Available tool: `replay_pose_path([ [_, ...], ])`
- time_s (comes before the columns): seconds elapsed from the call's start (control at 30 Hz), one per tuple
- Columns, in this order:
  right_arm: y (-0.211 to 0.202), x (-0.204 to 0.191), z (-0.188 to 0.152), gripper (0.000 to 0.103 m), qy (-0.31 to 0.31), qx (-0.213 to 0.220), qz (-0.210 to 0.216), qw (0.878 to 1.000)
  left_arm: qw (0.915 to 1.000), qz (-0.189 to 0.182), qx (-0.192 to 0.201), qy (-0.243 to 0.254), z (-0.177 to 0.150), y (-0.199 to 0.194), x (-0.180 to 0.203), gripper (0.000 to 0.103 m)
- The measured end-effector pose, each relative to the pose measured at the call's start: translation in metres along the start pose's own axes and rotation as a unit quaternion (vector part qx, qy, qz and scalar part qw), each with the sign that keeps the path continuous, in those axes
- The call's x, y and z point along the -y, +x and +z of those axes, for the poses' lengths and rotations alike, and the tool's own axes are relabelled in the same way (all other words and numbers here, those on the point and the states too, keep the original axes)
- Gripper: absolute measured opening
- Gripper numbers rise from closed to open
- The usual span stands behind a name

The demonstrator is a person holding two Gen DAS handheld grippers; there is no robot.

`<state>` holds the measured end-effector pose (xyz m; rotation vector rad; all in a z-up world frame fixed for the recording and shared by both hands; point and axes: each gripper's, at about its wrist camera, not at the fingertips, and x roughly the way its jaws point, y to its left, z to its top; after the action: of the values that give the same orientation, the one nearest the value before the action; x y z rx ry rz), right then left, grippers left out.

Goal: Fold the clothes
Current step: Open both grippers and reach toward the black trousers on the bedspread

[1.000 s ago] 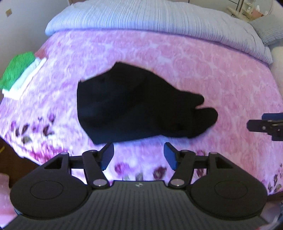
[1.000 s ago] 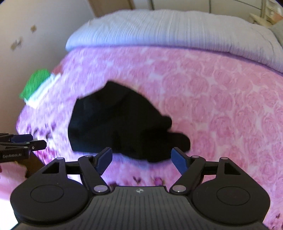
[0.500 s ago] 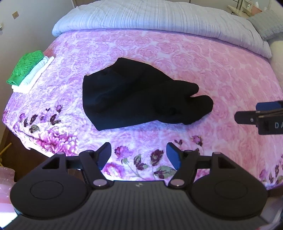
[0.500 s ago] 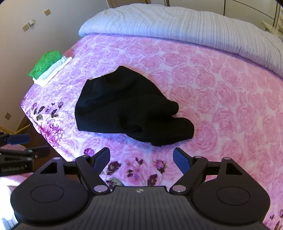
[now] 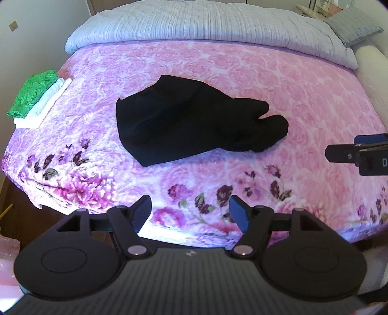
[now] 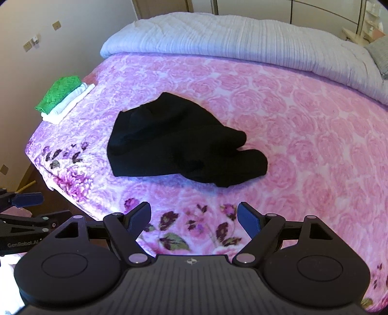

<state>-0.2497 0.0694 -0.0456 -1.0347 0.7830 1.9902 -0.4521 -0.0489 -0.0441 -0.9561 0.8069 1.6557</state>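
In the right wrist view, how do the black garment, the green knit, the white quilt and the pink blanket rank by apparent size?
1. pink blanket
2. white quilt, though it lies farthest away
3. black garment
4. green knit

Bed (image 5: 303,101) under a pink rose-print blanket (image 5: 242,67), with darker purple flowers along its near edge. White ribbed duvet (image 5: 206,21) bunched across the far side of the bed; grey pillow (image 5: 356,26) at the bed's far right corner. Cream wall (image 6: 48,48) beyond the bed's left side, with small switch plates (image 6: 56,24) on it.
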Motion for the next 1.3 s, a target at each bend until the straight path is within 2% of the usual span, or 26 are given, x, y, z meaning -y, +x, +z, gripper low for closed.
replay_pose_path([
  [0.13, -0.002, -0.016, -0.014, 0.081, 0.009, 0.006, -0.001, 1.0, 1.0, -0.002, -0.002, 0.005, -0.013, 0.002, -0.014, 0.068],
  [0.33, 0.005, -0.017, -0.028, 0.081, 0.029, -0.008, -0.006, 1.0, 0.9997, -0.017, -0.017, 0.009, -0.025, 0.016, -0.022, 0.068],
  [0.47, 0.015, -0.009, -0.023, 0.081, 0.033, -0.016, -0.013, 0.999, 0.9992, -0.024, -0.03, 0.007, -0.02, 0.033, -0.021, 0.068],
  [0.63, 0.04, 0.005, -0.001, 0.081, 0.025, -0.031, -0.01, 0.999, 0.9983, -0.026, -0.053, 0.0, -0.005, 0.063, -0.018, 0.068],
  [0.83, 0.082, 0.039, 0.027, 0.081, 0.018, -0.058, -0.011, 0.998, 0.9965, -0.022, -0.079, -0.015, 0.019, 0.107, -0.012, 0.068],
  [1.0, 0.116, 0.071, 0.048, 0.081, 0.013, -0.079, -0.015, 0.997, 0.9958, -0.021, -0.087, -0.02, 0.026, 0.145, 0.003, 0.068],
  [1.3, 0.176, 0.135, 0.036, 0.08, 0.039, -0.129, -0.042, 0.99, 0.9936, -0.023, -0.111, -0.002, 0.025, 0.213, 0.011, 0.068],
])
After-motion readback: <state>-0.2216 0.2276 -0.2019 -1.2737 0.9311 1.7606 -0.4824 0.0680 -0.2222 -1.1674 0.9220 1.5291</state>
